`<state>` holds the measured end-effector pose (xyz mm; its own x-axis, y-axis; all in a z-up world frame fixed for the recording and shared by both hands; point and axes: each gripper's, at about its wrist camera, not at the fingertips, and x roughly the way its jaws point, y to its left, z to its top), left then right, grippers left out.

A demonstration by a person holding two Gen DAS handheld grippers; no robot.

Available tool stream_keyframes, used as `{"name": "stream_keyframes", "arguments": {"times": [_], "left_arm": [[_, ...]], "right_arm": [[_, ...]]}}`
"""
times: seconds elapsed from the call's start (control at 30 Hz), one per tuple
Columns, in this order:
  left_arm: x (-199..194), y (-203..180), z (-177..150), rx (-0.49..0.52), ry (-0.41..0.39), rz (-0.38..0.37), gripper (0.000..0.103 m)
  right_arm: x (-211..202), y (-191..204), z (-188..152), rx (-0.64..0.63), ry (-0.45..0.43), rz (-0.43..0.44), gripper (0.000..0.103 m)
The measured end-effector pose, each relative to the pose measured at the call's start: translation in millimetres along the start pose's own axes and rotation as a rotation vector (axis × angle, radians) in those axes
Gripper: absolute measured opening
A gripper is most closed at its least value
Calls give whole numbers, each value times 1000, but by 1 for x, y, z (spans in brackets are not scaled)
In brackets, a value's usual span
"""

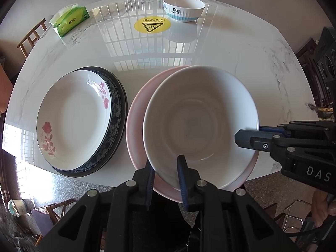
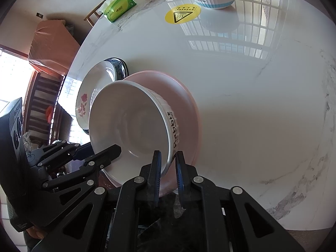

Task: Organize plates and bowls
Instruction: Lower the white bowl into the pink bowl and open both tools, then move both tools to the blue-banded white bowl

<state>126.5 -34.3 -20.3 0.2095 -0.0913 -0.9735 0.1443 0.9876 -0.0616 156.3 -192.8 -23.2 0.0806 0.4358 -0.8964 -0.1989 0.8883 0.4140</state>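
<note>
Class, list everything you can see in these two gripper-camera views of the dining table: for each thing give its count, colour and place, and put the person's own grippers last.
Rabbit bowl: one, white, inside the pink plate, near edge.
Pink plate: one, pink, under the Rabbit bowl.
Rose plate: one, white with pink flowers, top of the left stack.
Dark patterned plates: apparently two, blue-black, under the rose plate.
Dog bowl: one, white with blue band, far side.
Tissue pack: one, green, far left.
Heat-warning sticker: one, yellow, beside the Dog bowl.
Table: one, white marble.
Chairs: several, wooden, around the table.
Left gripper: black, on the Rabbit bowl's near rim.
Right gripper: black, on its right rim.
</note>
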Motion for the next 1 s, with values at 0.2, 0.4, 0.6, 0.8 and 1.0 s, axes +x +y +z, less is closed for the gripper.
{"name": "stream_keyframes", "arguments": {"times": [0.2,0.4,0.6,0.8,1.0], "left_arm": [[-1,-1,-1,9,-4,-1,25],[-18,-1,-2,29,-61,-6,33],[-45,0,2,39,-145,-14,34],[-52,6,10,33,-171,-36,34],[-45,6,17,37,-172,-60,34]], "right_arm": [[-1,0,0,-2,-7,5,16],[-3,-1,-1,3,-22,8,17],[-15,-3,1,1,-67,31,17],[-35,-10,5,13,-130,83,18],[-53,-42,10,74,-212,97,23]]}}
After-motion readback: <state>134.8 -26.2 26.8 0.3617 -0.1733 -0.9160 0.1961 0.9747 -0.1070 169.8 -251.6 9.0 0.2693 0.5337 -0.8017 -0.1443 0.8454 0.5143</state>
